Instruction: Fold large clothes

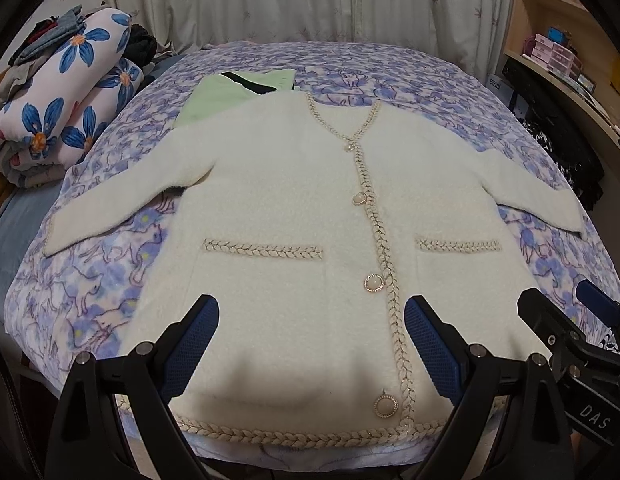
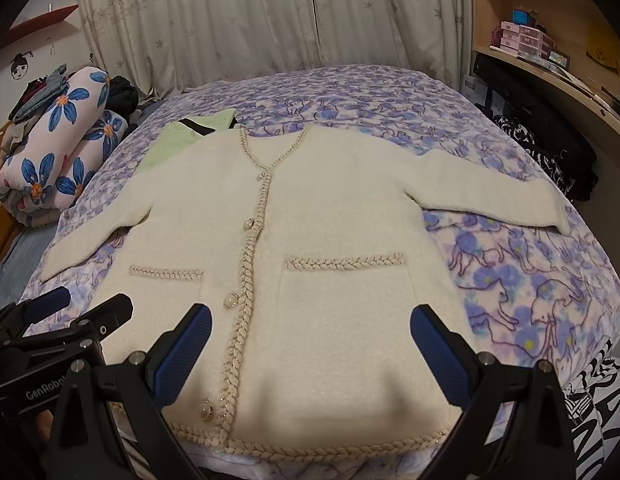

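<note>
We are hovering both grippers, left and right, jaws apart, seemingly above the cardigan's hem at the bed's near edge, collar pointing away.

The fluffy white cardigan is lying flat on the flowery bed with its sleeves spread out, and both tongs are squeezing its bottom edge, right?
Not quite. The cardigan does lie flat on the bed with its sleeves spread out, but neither tongs squeeze it. In the left wrist view the left tongs are wide open above the hem, and the right wrist view shows the right tongs open too.
</note>
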A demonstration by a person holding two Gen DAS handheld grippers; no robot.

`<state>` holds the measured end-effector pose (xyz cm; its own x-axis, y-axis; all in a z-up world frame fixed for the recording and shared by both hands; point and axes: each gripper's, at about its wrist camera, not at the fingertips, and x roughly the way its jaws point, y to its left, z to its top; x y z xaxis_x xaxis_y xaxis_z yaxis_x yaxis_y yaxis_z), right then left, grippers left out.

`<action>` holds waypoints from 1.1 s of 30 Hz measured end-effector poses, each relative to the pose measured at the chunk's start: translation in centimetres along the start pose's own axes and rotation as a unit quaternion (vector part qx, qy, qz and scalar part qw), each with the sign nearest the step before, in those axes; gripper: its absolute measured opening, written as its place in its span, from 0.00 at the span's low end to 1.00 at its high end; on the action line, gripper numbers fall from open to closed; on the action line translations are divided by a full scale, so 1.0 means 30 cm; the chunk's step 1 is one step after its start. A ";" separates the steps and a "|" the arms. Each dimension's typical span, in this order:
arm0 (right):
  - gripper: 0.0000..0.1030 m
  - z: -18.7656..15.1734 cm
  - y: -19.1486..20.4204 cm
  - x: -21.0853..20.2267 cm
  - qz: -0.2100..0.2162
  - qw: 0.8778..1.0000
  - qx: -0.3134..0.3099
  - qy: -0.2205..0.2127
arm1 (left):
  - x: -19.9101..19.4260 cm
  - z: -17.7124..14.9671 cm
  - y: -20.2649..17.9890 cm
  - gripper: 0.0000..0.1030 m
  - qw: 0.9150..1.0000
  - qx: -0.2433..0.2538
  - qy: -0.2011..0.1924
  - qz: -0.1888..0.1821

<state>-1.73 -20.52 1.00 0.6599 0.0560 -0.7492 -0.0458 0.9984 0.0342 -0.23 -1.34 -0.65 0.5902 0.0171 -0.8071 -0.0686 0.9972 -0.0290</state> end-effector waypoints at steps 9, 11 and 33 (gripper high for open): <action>0.97 -0.006 -0.003 0.007 0.002 1.000 0.002 0.002 | 0.003 0.001 0.001 0.90 1.000 -0.001 0.001 -0.001; 0.97 -0.005 -0.006 0.007 0.002 1.000 0.002 0.001 | 0.004 -0.001 0.001 0.90 1.000 0.000 0.002 -0.001; 0.97 0.053 -0.050 0.041 -0.001 1.000 0.007 -0.026 | 0.058 0.102 -0.045 0.90 1.000 0.019 0.007 -0.007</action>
<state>0.32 -21.95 1.08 0.6975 0.0542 -0.7145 -0.0347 0.9985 0.0418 3.35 -2.43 -0.21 0.5802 0.0034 -0.8145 -0.0308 0.9994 -0.0178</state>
